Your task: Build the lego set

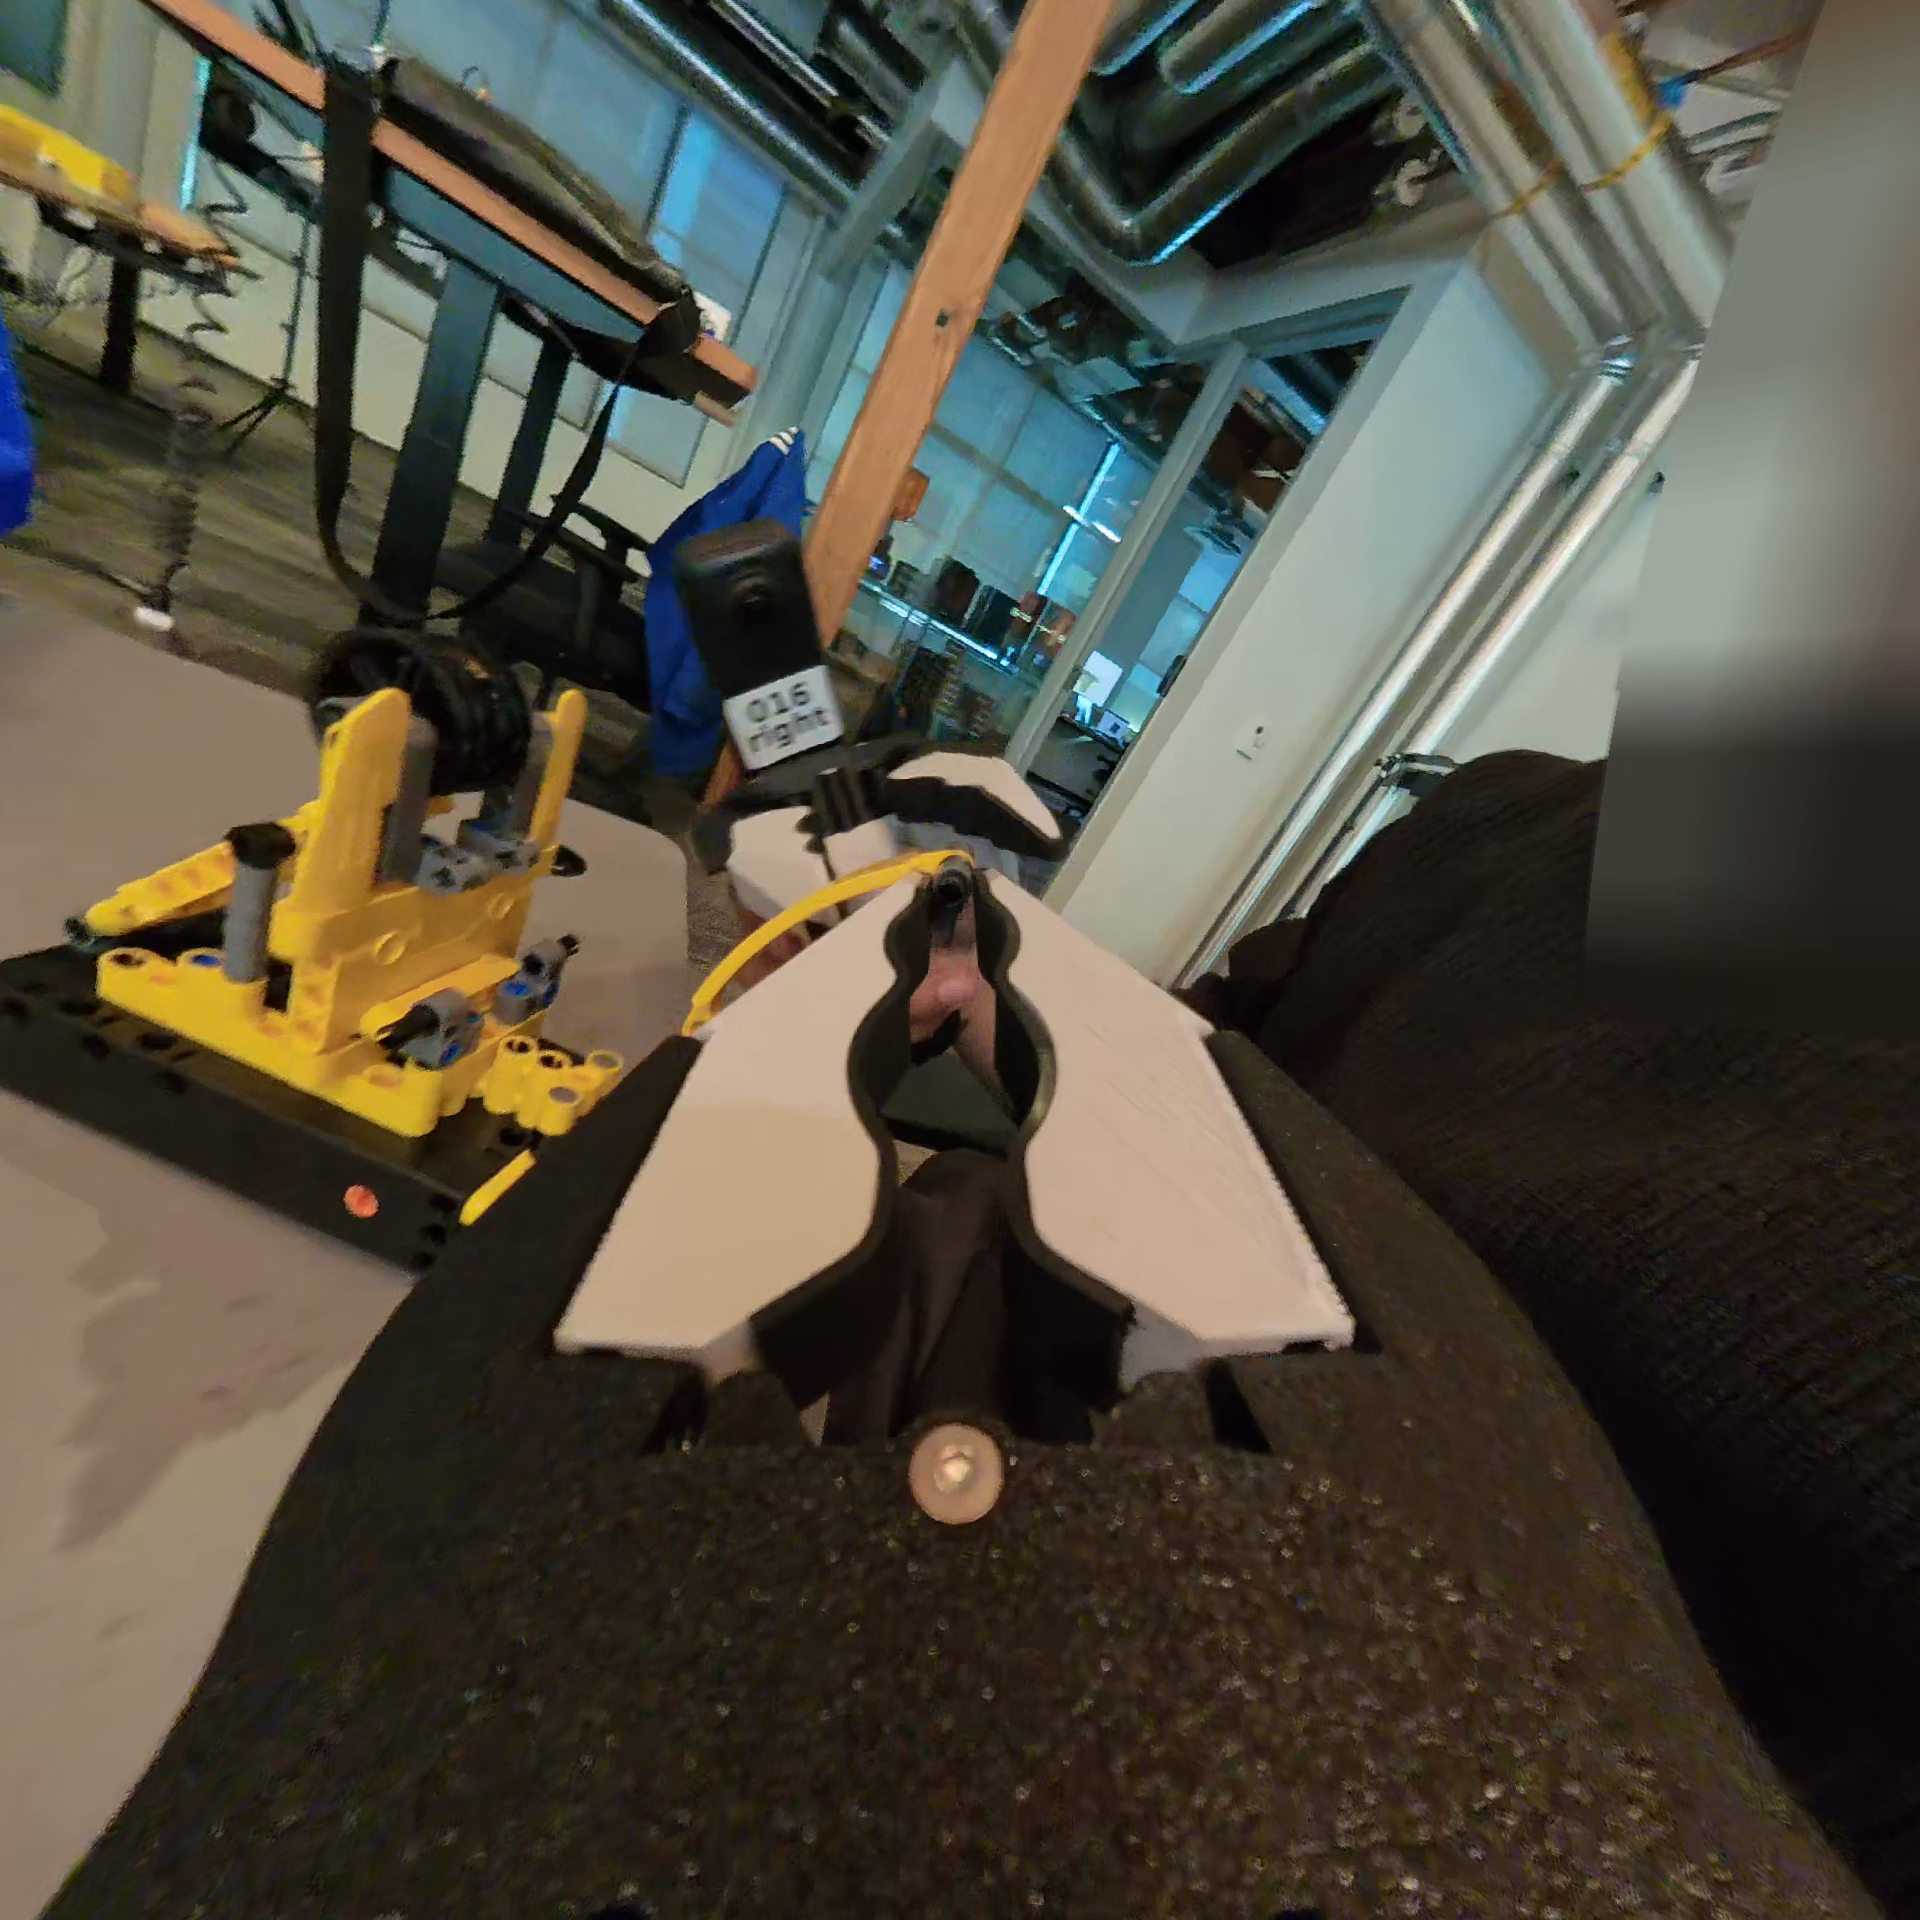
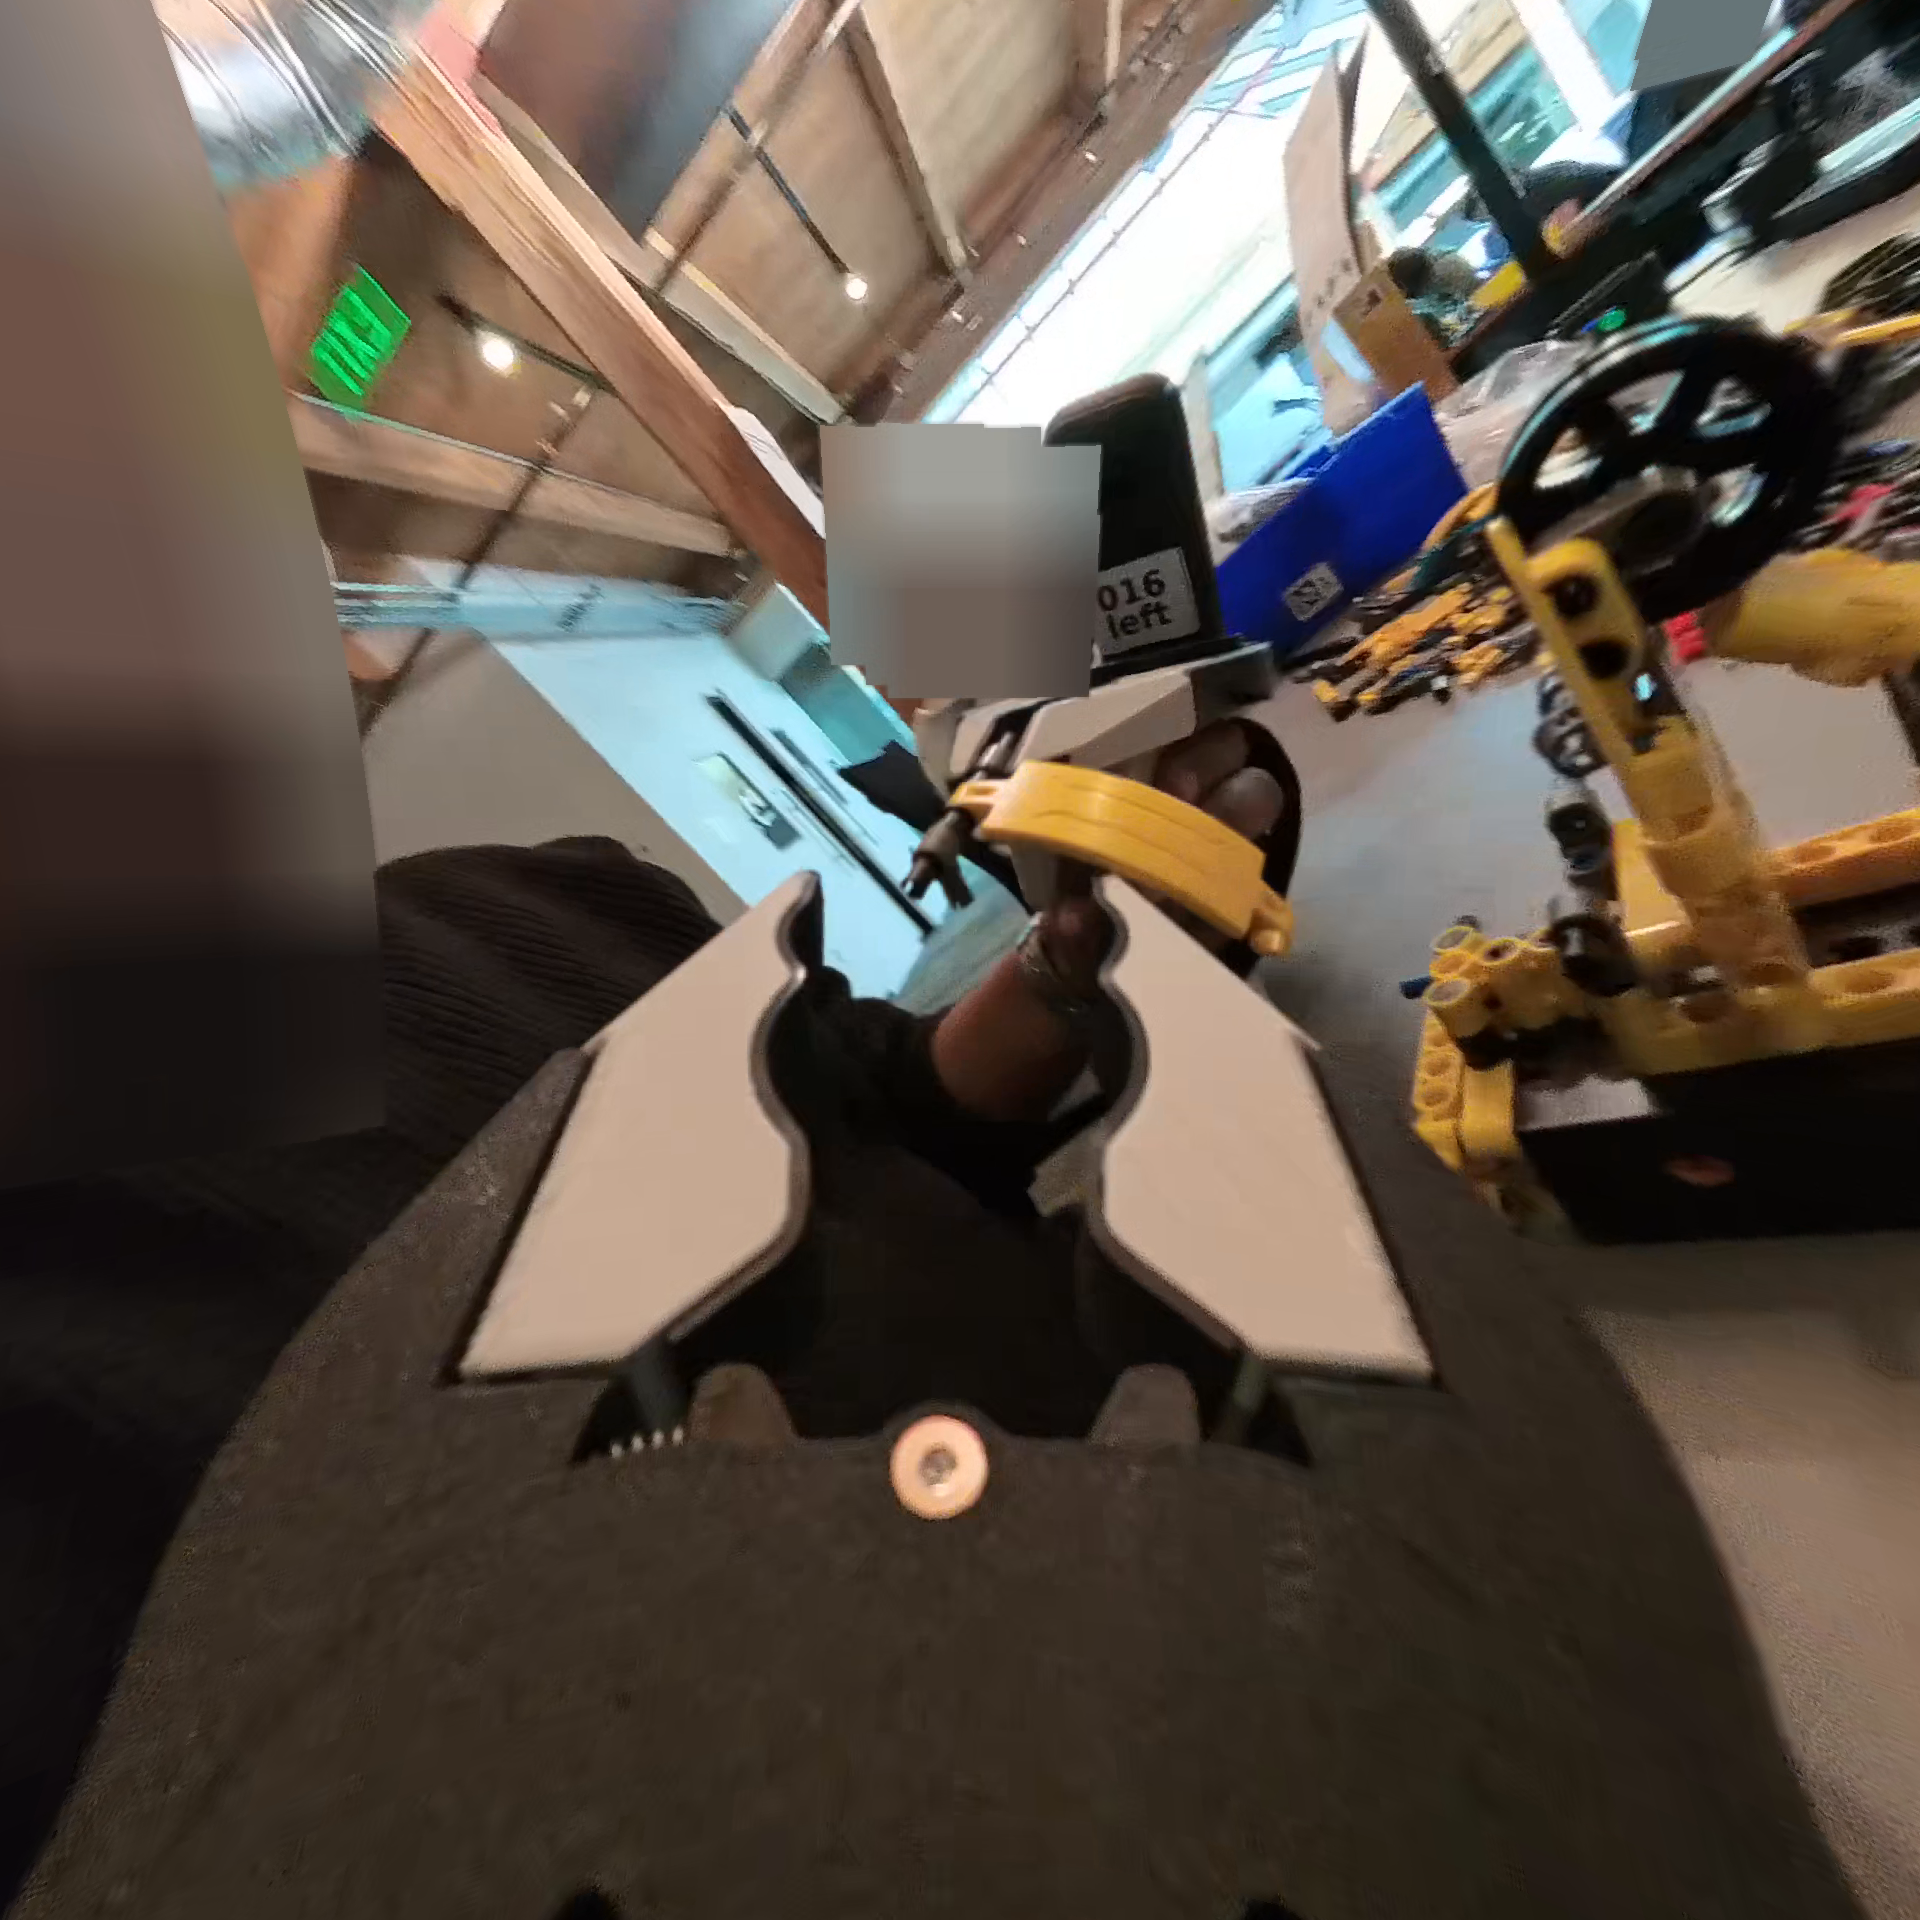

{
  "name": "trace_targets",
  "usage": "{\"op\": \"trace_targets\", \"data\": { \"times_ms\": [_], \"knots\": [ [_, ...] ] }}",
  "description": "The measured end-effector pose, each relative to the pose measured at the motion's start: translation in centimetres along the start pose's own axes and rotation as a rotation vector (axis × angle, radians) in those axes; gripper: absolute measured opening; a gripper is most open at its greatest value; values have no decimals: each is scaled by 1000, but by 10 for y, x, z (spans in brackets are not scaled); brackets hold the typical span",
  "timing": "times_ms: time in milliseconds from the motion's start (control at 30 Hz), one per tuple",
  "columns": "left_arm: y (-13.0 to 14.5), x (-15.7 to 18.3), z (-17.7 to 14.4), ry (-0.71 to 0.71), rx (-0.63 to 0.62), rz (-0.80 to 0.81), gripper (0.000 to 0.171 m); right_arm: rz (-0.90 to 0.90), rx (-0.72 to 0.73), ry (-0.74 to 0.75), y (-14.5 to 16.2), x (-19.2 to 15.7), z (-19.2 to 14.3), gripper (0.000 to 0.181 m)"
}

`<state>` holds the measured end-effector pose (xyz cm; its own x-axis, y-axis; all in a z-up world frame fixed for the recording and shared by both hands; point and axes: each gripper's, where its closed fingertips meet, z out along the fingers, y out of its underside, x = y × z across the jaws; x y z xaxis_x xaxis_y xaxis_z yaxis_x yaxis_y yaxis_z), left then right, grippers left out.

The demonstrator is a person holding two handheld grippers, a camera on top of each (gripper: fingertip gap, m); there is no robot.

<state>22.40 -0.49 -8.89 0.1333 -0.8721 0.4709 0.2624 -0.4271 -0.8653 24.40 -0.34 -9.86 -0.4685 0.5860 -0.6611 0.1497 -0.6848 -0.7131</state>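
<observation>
My left gripper (image 1: 951,902) is shut on the end of a yellow curved plastic piece (image 1: 774,930), at a small black pin (image 1: 948,885), and holds it in the air. In the right wrist view the same yellow curved piece (image 2: 1132,831) and its pin (image 2: 935,847) hang from the left gripper (image 2: 987,769), just beyond my right gripper (image 2: 961,920). The right gripper is open and empty, its tips close to the piece but apart from it. It shows in the left wrist view (image 1: 883,831) facing the left one. A yellow brick model on a black base (image 1: 343,966) stands beside them.
The model (image 2: 1662,894) carries a black wheel (image 2: 1662,468) on top. Loose yellow and black parts (image 2: 1434,644) and a blue bin (image 2: 1351,520) lie farther back on the grey table (image 1: 156,1403). A dark sleeve (image 1: 1558,1091) fills the right side. Desks (image 1: 499,208) stand behind.
</observation>
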Motion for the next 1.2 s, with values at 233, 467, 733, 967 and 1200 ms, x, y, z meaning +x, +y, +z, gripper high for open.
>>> {"op": "trace_targets", "data": {
  "times_ms": [233,467,733,967,1200],
  "knots": [
    [8,13,9,28,-49,75,6,8,20,-59,-3,-11,5,50],
    [21,-19,8,-150,-156,72,6,-165,73,161,-20,9,-4,28],
    [25,-55,-13,-287,-240,-20,7,-356,-29,498,-20,53,-10,5],
    [38,-71,-19,-376,-323,-70,7,-355,-80,575,-16,69,-10,5],
    [47,-75,-23,-386,-424,-23,15,-347,-99,604,-15,69,-12,2]
  ]
}}
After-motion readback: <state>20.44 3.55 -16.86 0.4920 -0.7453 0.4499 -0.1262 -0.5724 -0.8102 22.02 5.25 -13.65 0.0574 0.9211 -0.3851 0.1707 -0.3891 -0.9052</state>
